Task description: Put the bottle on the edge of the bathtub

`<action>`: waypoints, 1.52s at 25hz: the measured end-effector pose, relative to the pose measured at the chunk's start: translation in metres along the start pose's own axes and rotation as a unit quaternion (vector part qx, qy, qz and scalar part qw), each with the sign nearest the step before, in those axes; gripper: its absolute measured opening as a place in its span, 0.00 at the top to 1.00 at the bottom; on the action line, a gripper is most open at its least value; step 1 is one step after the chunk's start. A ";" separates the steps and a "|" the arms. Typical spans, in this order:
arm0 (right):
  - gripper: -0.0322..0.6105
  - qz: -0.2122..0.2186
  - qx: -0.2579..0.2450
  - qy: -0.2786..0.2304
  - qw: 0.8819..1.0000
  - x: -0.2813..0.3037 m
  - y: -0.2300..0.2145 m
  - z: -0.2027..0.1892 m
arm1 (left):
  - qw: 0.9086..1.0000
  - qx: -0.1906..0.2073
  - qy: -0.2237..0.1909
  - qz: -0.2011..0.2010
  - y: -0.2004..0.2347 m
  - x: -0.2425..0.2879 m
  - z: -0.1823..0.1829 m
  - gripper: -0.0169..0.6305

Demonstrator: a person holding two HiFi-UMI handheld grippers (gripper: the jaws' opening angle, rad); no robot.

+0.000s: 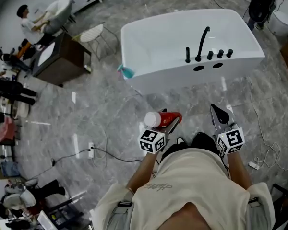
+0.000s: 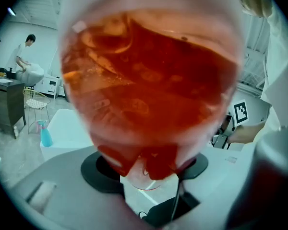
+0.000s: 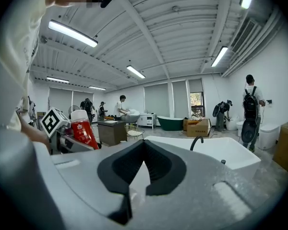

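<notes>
A red bottle (image 1: 164,119) with a white cap lies sideways in my left gripper (image 1: 171,124), which is shut on it, cap toward the left. In the left gripper view the red bottle (image 2: 149,80) fills the frame above the jaws of that gripper (image 2: 149,164). My right gripper (image 1: 220,113) hangs beside it with nothing in it, shut. The right gripper view shows its jaws (image 3: 144,143) closed, and the bottle (image 3: 84,131) off to the left. The white bathtub (image 1: 134,32) stands ahead on the floor, with a black faucet (image 1: 201,44) on its near edge.
A blue spray bottle (image 1: 127,72) stands on the floor at the tub's left corner. Cables and a power strip (image 1: 91,150) lie on the grey marble floor. A dark cabinet (image 1: 62,59), a wire chair (image 1: 93,35) and several people are at the left.
</notes>
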State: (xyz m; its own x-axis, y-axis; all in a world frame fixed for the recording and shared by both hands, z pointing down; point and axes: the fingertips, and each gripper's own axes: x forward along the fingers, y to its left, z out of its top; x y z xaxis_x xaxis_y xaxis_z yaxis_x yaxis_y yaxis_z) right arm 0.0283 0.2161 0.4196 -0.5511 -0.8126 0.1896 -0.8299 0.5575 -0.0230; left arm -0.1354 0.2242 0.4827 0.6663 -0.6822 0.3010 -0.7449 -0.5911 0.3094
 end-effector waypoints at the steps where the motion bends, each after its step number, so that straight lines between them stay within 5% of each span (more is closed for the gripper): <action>1: 0.95 0.000 -0.002 0.003 1.000 -0.001 0.000 -0.001 | 1.000 -0.002 0.002 -0.001 0.000 0.001 -0.002 0.51; 12: 0.95 -0.006 0.029 0.049 0.998 0.009 -0.028 -0.041 | 0.999 -0.025 0.039 -0.013 0.008 0.036 -0.014 0.51; 19: 0.95 0.022 0.048 0.051 0.997 0.072 -0.065 -0.050 | 0.998 -0.025 0.054 0.004 0.043 0.083 0.006 0.51; 30: 0.95 0.043 0.059 0.042 0.996 0.184 -0.181 -0.027 | 0.997 0.000 0.074 0.015 0.110 0.201 0.070 0.51; 38: 0.95 0.086 0.057 0.073 0.992 0.226 -0.214 -0.032 | 0.996 0.001 0.087 0.026 0.135 0.273 0.080 0.51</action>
State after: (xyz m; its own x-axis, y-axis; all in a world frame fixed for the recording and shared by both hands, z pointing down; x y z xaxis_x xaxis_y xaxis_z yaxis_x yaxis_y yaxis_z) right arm 0.0847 -0.0813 0.4992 -0.6737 -0.6693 0.3135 -0.7339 0.6557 -0.1774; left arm -0.0567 -0.0762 0.5347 0.6218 -0.6270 0.4692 -0.7789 -0.5573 0.2876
